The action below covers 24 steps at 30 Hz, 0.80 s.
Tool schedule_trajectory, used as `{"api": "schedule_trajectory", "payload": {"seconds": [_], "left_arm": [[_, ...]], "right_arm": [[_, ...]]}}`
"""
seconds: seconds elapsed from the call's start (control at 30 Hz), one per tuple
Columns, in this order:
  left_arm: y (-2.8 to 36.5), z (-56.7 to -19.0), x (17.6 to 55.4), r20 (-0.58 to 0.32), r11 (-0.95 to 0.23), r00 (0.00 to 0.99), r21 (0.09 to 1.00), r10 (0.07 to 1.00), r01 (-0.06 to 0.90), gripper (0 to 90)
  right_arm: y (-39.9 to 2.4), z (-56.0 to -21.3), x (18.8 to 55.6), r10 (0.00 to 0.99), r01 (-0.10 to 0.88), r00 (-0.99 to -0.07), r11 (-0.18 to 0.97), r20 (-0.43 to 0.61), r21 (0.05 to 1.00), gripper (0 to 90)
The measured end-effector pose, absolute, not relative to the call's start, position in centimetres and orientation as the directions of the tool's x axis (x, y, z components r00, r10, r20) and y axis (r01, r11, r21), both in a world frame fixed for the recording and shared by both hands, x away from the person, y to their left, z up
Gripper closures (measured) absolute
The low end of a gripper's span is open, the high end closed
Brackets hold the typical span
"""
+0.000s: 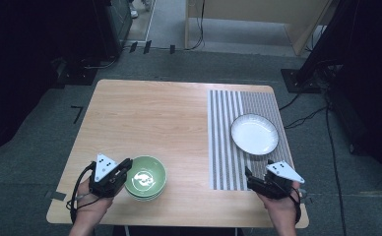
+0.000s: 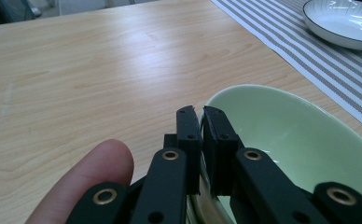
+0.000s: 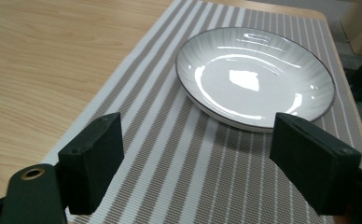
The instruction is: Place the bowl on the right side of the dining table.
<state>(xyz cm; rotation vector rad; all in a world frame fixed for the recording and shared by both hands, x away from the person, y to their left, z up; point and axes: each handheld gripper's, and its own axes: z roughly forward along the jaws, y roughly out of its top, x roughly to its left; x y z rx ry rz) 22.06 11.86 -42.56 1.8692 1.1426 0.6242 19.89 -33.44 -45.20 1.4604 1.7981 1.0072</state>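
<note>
A pale green bowl (image 1: 145,179) (image 2: 286,130) sits near the front left of the wooden table (image 1: 149,118), seemingly on top of another like it. My left gripper (image 1: 125,169) (image 2: 201,116) is shut on the bowl's left rim, one jaw inside and one outside. A white plate with a dark rim (image 1: 254,133) (image 3: 256,77) lies on a striped placemat (image 1: 226,147) (image 3: 170,154) at the right. My right gripper (image 1: 259,168) (image 3: 202,154) hovers open over the placemat's near end, just short of the plate, with nothing between its jaws.
The table's front edge runs just under both hands. Bare wood spreads between the bowl and the placemat and across the far left half. Cables and dark stands sit on the floor beyond the table's right side.
</note>
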Motion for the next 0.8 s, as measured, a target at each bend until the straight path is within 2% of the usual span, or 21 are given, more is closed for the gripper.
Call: {"api": "schedule_trajectory", "payload": {"seconds": [0.27, 0.7, 0.8], "left_arm": [[11.8, -42.3, 21.9, -0.002, -0.234, 0.462, 0.86, 0.887, 0.454, 86.7], [12.4, -41.9, 22.0, -0.046, -0.199, 0.466, 0.864, 0.883, 0.462, 88.5], [12.5, -41.9, 22.0, -0.048, -0.203, 0.467, 0.858, 0.883, 0.472, 86.1]], "right_arm": [[-31.1, -44.1, 20.4, 0.965, 0.494, -0.26, 0.118, 0.017, 0.862, 17.3], [-26.2, -42.8, 21.7, 0.931, 0.462, -0.362, 0.147, 0.035, 0.874, 19.3], [-25.0, -42.7, 22.1, 0.923, 0.458, -0.382, 0.153, 0.039, 0.876, 19.6]]}}
